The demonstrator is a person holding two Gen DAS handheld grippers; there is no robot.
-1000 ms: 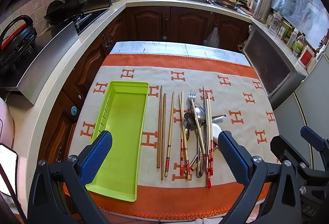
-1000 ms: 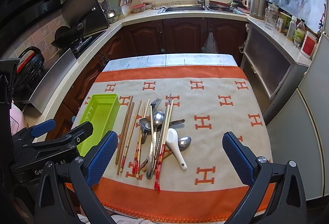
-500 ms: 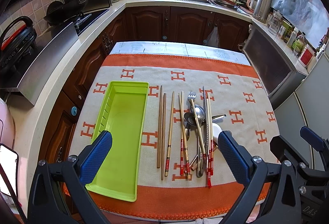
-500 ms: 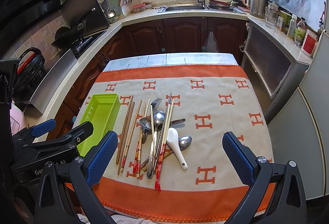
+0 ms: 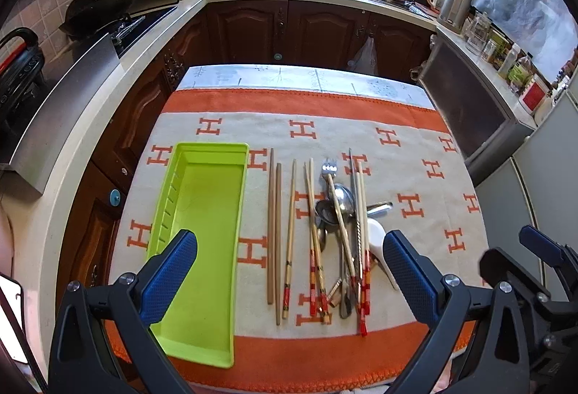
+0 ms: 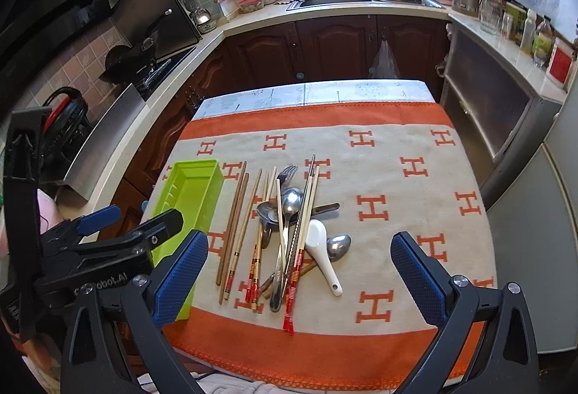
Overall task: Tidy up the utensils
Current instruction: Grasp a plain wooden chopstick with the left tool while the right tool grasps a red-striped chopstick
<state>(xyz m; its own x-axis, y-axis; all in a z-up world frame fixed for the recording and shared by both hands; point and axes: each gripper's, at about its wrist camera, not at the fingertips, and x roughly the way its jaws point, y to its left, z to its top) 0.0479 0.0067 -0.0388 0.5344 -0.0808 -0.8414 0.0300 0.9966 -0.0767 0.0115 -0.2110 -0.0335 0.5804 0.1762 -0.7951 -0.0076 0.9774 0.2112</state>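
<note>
A: Left wrist view: left gripper point(image 5: 289, 271) wide apart, nothing between the pads, held above the near edge of the table point(image 5: 289, 79). Green tray point(image 5: 202, 332) lies on the orange-bordered cloth point(image 5: 397, 148), left side, nothing in it.

B: Right gripper point(image 6: 300, 271)?

A: Also spread wide, holding nothing, above the near cloth edge. Utensils sit loose just right of the tray: two brown chopsticks point(image 5: 273, 224) side by side, then a crossed pile of red-tipped chopsticks point(image 5: 313, 271), fork point(image 5: 329, 169), metal spoons point(image 5: 343, 199), white ceramic spoon point(image 6: 321, 253).

B: Touching the tray?

A: No, apart.
</note>
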